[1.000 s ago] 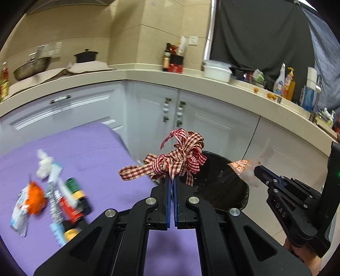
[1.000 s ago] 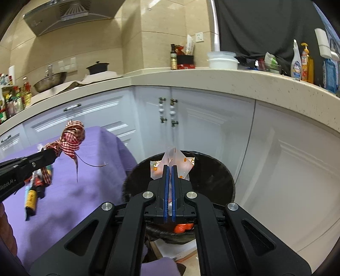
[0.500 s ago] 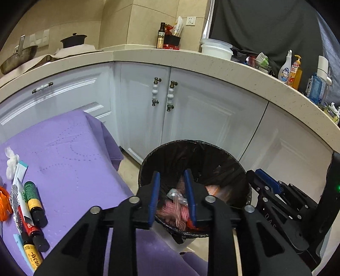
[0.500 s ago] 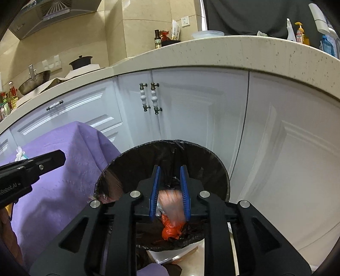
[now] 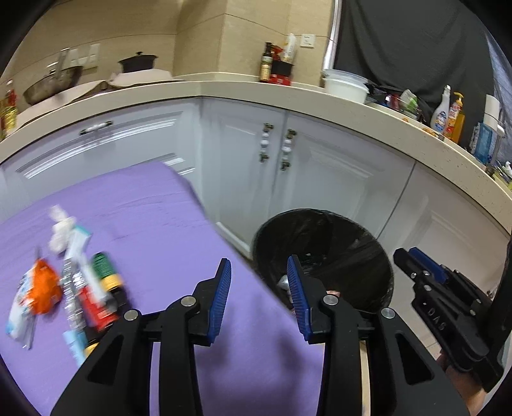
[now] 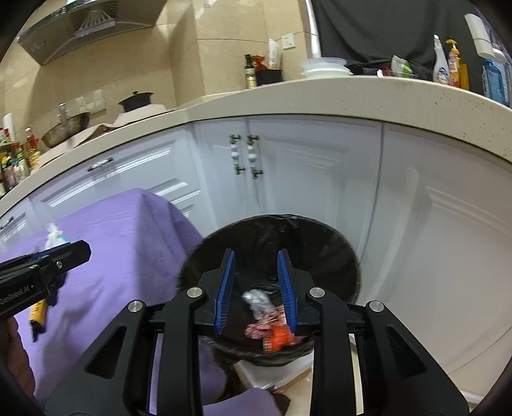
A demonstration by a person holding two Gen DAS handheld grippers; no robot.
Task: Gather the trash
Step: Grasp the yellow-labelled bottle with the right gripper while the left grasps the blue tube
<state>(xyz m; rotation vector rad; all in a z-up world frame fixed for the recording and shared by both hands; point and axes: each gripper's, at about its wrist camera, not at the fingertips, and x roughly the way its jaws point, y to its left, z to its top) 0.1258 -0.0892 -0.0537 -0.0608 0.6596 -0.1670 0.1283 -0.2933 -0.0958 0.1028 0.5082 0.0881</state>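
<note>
On the purple tabletop (image 5: 153, 224), far left, I see blurred litter: an orange wrapper (image 5: 43, 288), a white tissue wad (image 5: 60, 230) and several tubes (image 5: 102, 272), well apart from my left tongs (image 5: 259, 288). These tongs stand apart, empty, above the tabletop edge. To the right, the black-lined trash bin (image 6: 320, 243) holds a checked ribbon (image 6: 262, 326), a foil scrap (image 6: 256, 299) and an orange wrapper piece (image 6: 278, 339). My right tongs (image 6: 256, 281) hang apart above the bin, empty.

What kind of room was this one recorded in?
A home kitchen, most likely: a range hood above a pot on the counter, white cabinets under a stone countertop, and a lined trash bin on the floor.
</note>
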